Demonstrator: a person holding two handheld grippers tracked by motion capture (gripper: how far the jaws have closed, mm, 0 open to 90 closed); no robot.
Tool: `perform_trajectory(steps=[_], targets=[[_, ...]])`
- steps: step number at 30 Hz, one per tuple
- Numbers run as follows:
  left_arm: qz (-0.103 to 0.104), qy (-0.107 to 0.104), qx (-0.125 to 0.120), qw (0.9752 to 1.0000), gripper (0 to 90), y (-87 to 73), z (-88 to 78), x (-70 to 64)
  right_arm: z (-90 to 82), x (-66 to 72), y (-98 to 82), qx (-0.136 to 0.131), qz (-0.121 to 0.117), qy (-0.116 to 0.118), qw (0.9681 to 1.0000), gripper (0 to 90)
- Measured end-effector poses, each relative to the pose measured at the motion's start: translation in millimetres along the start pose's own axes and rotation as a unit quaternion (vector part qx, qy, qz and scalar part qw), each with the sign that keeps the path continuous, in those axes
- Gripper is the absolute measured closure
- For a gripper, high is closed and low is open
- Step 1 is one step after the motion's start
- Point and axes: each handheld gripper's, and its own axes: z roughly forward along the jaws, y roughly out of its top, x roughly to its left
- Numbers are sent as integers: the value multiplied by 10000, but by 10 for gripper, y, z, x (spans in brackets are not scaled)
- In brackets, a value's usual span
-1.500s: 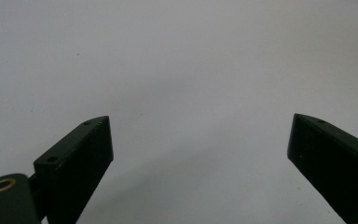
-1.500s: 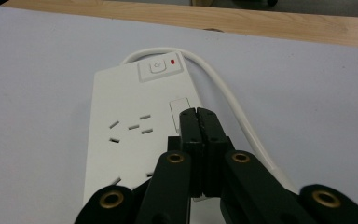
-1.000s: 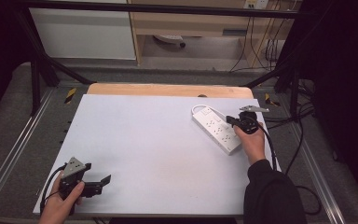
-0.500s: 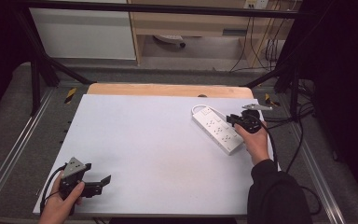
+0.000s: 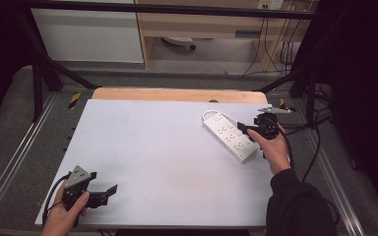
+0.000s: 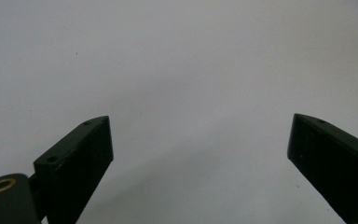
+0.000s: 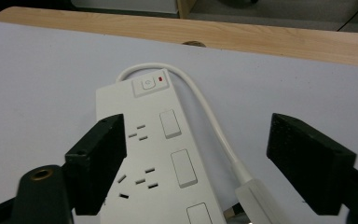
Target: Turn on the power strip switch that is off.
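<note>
Apparently unbranded, the white power strip (image 7: 168,154) bears no legible writing.

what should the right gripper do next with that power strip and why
Probably lower the right gripper and close on the white power strip. Its jaws are open, one over the strip's sockets and the other beyond the white cord, holding nothing. The left gripper rests open, far off at the table's near left corner.

White power strip (image 7: 168,154), red light (image 7: 161,79); black grippers (image 5: 246,129); pale table (image 5: 167,147)
</note>
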Motion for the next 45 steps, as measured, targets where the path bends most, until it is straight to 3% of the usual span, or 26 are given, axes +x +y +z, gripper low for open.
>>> perform_trajectory(steps=[7,23,36,45], targets=[[-14,-26,-29,10000,68,6,-1,2,-120,13,16,19,3,-34,10000,82],[-71,45,-58,9999,68,6,-9,3,-545,39,26,-481,-10,51,9988,49],[-48,51,-29,10000,68,4,-9,2,-868,70,-162,-661,-134,201,9975,38],[-39,54,-36,10000,68,6,-13,1,-1023,127,-326,-828,-269,141,9961,47]])
